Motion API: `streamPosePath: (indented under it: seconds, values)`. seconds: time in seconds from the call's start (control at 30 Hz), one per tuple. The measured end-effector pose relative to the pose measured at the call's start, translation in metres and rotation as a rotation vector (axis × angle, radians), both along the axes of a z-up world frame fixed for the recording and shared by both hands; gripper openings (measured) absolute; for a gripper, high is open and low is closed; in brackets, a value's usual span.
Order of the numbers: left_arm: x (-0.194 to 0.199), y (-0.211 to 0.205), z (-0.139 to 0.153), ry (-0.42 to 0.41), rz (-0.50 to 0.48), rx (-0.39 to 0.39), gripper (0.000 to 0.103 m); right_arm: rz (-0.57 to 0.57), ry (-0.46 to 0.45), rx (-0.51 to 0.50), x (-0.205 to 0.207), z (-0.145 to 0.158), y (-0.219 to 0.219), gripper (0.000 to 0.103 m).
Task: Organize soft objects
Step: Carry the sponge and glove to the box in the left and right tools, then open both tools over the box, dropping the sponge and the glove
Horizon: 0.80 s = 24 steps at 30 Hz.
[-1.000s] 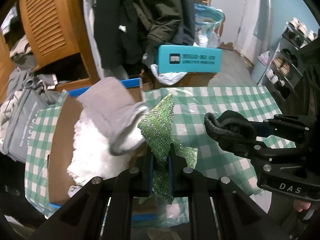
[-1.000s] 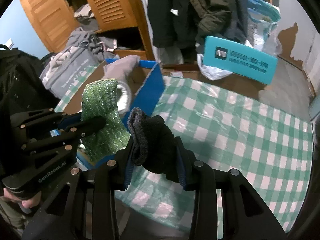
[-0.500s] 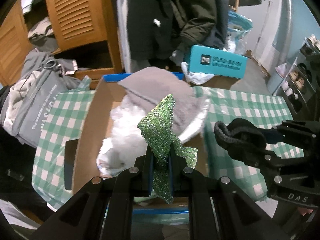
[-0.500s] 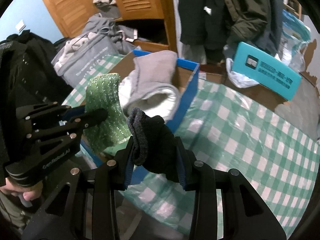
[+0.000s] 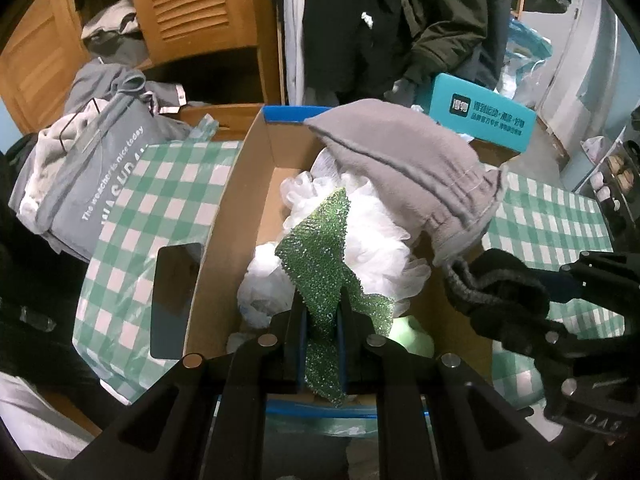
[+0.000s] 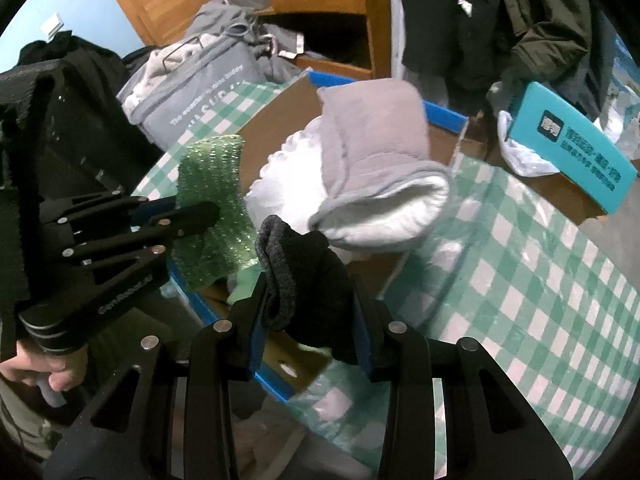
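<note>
- Two handheld grippers hang above an open cardboard box (image 5: 256,184) with blue edges, which sits on a table covered by a green-and-white checked cloth (image 5: 160,184).
- The left gripper (image 5: 322,322) is clenched on a glittery green scouring cloth (image 5: 320,256); the cloth sticks up past the fingertips in a point and trails down behind them, over the near part of the box.
- The right gripper (image 6: 310,316) grasps a bunched dark knit sock (image 6: 308,272) with a grey ribbed cuff, its jaws part-way apart around the bundle, above the box's near blue edge.
- In the right wrist view the left gripper (image 6: 200,216) shows from the side with the green cloth (image 6: 212,176) in its tip, and a hand (image 6: 44,364) grips its handle at the lower left.
- Inside the box lie a white mesh bath puff (image 5: 376,236) and, partly over it towards the far right corner, a folded grey fleece garment (image 5: 404,164) with a white lining (image 6: 384,216); something pale green (image 5: 412,336) shows near the box's near edge.
- A dark flat phone-like slab (image 5: 172,300) rests on the cloth just beside the box's left wall.
- Beyond the table's far left corner stands a grey bag with white lettering (image 5: 96,176) stuffed with clothes, and beyond the far right a teal box (image 5: 484,116); dark coats (image 5: 400,20) hang behind.
</note>
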<state>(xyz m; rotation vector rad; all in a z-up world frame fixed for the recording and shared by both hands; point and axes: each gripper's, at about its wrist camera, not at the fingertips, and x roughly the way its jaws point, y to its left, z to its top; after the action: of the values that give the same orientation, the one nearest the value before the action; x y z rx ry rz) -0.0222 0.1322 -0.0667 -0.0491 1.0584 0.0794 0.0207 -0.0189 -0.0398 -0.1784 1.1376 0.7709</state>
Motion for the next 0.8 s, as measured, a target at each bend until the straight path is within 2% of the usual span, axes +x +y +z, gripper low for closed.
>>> streamPosePath:
  seconds: [0.2,0.27,0.33,0.43,0.53,0.67,0.8]
  values:
    - [0.000,0.008,-0.002,0.005,0.030,0.015,0.014,0.005,0.016,-0.004,0.000,-0.007,0.010,0.040]
    - [0.000,0.011,-0.002,0.003,0.033,0.018,0.020,-0.004,0.016,-0.002,0.002,-0.008,0.010,0.043]
    - [0.000,0.014,-0.001,0.000,0.044,0.013,0.033,-0.014,0.023,-0.003,0.003,-0.009,0.010,0.044]
    - [0.000,0.016,0.001,-0.011,0.051,0.009,0.045,-0.017,0.024,-0.002,0.004,-0.009,0.010,0.050]
    - [-0.001,0.017,0.004,-0.021,0.056,0.014,0.053,-0.020,0.015,0.012,0.005,-0.006,0.008,0.058]
    - [-0.002,0.018,0.009,-0.030,0.061,0.012,0.057,-0.031,-0.012,0.013,0.005,0.002,0.004,0.058]
    - [-0.006,0.014,0.018,-0.060,0.056,0.013,0.066,-0.063,-0.042,0.011,0.007,0.013,-0.005,0.059]
